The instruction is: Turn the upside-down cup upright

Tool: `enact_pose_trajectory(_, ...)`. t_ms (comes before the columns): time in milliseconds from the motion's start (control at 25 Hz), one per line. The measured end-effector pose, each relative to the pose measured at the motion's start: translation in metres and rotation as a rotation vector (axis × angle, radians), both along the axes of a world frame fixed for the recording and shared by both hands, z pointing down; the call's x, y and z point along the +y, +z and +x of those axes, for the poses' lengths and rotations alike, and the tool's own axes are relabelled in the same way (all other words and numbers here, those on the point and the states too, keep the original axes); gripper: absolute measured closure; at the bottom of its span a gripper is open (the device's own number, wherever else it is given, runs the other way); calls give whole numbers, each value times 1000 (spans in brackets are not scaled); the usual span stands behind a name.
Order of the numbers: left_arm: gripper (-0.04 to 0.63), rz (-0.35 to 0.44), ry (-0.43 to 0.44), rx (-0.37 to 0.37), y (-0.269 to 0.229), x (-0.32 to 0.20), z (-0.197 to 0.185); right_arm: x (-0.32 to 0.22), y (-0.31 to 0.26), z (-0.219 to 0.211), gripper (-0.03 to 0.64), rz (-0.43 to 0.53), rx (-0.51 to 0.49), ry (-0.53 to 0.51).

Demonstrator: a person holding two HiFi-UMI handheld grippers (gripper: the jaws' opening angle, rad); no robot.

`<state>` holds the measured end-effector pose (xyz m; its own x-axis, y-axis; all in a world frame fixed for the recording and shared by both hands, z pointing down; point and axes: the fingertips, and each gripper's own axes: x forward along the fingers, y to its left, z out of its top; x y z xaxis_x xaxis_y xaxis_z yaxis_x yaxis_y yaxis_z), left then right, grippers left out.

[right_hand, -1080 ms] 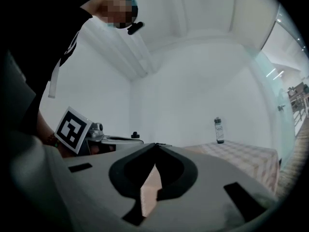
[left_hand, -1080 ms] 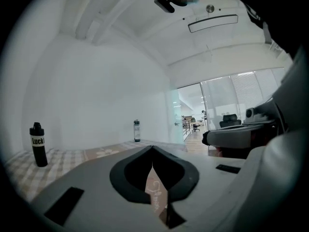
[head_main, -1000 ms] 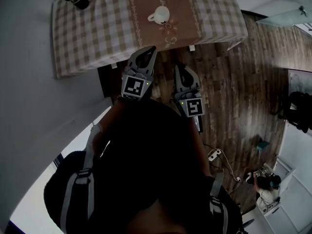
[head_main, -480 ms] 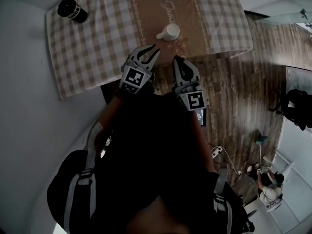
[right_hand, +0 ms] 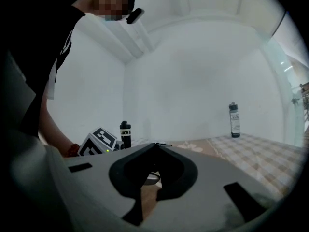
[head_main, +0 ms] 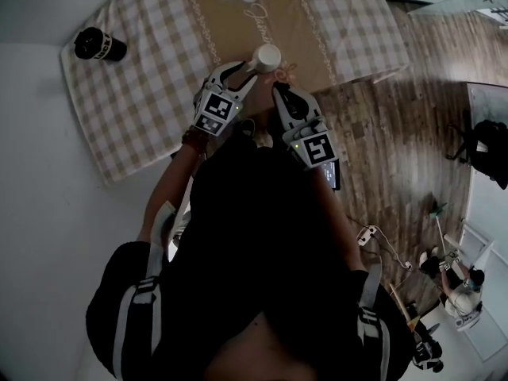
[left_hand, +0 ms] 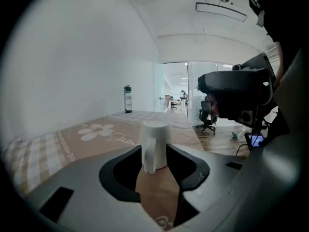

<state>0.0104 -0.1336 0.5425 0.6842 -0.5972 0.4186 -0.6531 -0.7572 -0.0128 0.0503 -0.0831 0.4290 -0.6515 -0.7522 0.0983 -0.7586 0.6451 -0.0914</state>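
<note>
- The person's dark-clothed body (head_main: 254,276) fills the lower part of the head view, with both arms reaching forward to the tabletop's near edge.
- The right gripper (right_hand: 155,144) is beside the left one and a little farther back. Its fingers (right_hand: 181,170) are closed tip to tip with nothing held between them.
- The left gripper (head_main: 243,71) is stretched out over the tabletop (head_main: 151,101). Its fingers (left_hand: 193,170) have just been opening and now stand partly apart.
- The cup (left_hand: 155,140) is white and stands upside down, rim on the cloth, with its handle turned toward the left gripper. It sits right at the left fingertips, in line with the gap between them. Whether the fingers touch it cannot be told.
- The cup rests on the brown strip (head_main: 238,22) with a flower print that runs down the middle of the checked cloth, close to the near edge.
- A black bottle (head_main: 99,44) stands upright near the far left corner, well apart from the cup.
- A wooden floor (head_main: 389,125) lies to the right of the tabletop.
</note>
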Motion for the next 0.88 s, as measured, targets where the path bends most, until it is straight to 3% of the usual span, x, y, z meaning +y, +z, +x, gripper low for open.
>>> enact_pose_trajectory(320, 422, -25, -23, -14, 15, -17, 6, -12, 9, 5, 617, -11, -2, 0)
enact_pose_trajectory(480, 471, -9, 1, 2, 15, -13, 10, -10, 17, 11, 618, -33, -14, 13)
enact_pose_trajectory(880, 494, -119, 145, 72, 18, -13, 12, -4, 31, 11, 618, -74, 5, 21)
